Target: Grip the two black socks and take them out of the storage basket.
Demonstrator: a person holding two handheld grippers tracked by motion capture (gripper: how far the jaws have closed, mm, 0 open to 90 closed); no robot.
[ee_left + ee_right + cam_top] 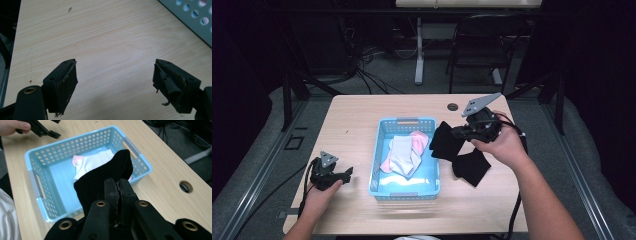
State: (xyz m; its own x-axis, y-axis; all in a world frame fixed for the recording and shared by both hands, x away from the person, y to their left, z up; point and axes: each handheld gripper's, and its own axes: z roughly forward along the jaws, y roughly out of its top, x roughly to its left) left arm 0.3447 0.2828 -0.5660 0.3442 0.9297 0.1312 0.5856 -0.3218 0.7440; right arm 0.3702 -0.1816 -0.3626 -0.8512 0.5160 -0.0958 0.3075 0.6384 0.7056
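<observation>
Your right gripper (460,131) is clamped on a black sock (446,141), jaws pressed together with the knit pinched between them — the sock hangs just beside the right wall of the blue basket (377,165), lifted off the table (357,115). A second black sock (471,167) lies flat on the wood, right of the basket and near the held one. Inside the basket rest a white sock (402,154) and a pink sock (419,139). Your left gripper (346,172) sits left of the basket — jaws spread wide, nothing between them.
</observation>
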